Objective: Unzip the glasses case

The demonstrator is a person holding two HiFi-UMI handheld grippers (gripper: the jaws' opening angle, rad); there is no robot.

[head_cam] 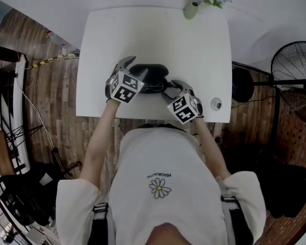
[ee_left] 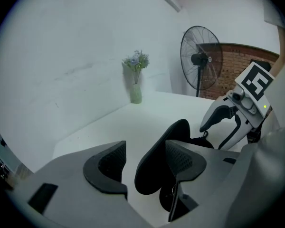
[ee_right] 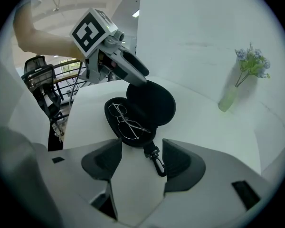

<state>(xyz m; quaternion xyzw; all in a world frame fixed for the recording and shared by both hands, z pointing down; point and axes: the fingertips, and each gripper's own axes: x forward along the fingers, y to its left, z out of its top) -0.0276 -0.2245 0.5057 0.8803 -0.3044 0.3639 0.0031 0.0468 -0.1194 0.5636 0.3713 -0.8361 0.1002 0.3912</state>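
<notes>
Forearms (head_cam: 99,137) extended, left gripper (ee_left: 145,159), right gripper (ee_right: 141,161) angled down flanking glasses case (ee_right: 149,103)

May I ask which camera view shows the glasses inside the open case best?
The right gripper view: it looks straight into the open glasses case, where the wire-framed glasses lie in the lower half. The head view shows only the dark case; the left gripper view sees just the lid's outside.
</notes>
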